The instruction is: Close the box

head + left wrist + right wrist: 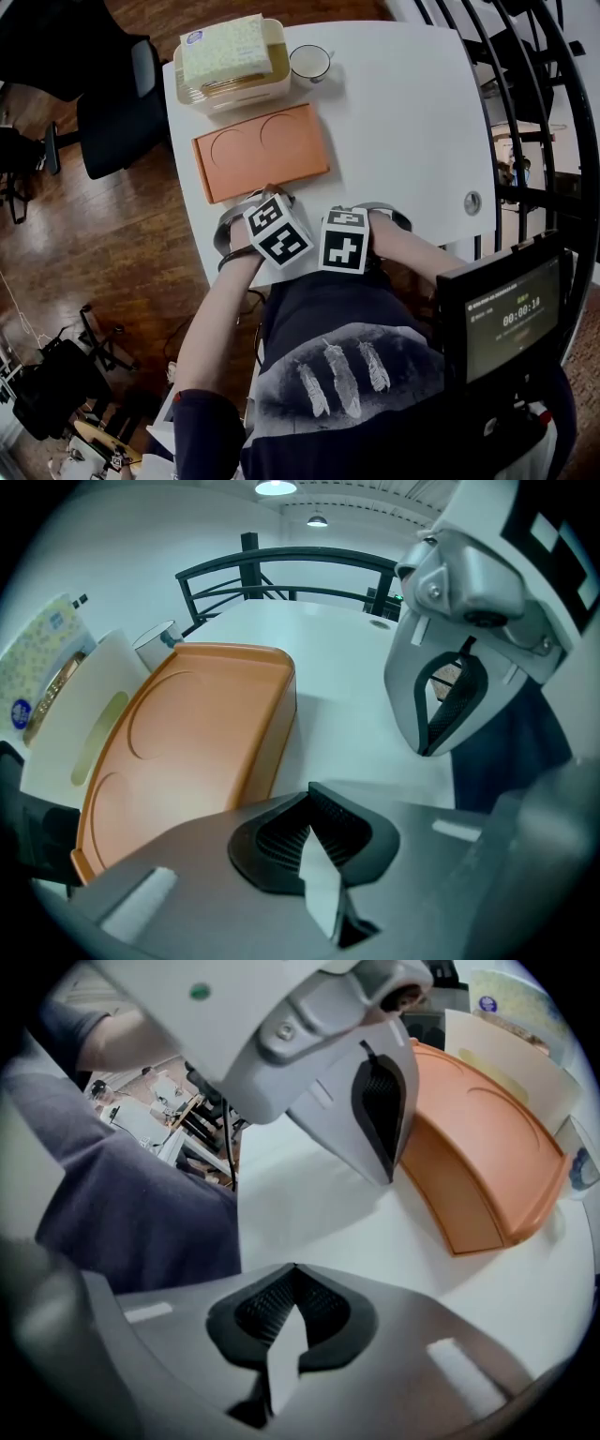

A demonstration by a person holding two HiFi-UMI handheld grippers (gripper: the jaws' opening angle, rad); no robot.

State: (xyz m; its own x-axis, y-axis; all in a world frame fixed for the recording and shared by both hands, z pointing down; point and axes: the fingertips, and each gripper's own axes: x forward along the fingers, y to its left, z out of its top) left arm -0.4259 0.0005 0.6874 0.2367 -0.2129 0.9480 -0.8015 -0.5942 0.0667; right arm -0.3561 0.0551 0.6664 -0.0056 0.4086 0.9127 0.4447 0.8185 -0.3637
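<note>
The cream box stands open at the table's far left, with a patterned packet lying on top of its contents. Its flat orange lid lies on the white table just in front of it. Both grippers hover side by side at the near table edge, below the lid. My left gripper is shut on nothing, with the lid ahead to its left. My right gripper is shut and empty too; it looks across at the left gripper, and the lid is to its right.
A white cup sits beside the box at the back. A round metal grommet is set in the table's right side. A black railing runs along the right, an office chair stands on the left, and a screen is at lower right.
</note>
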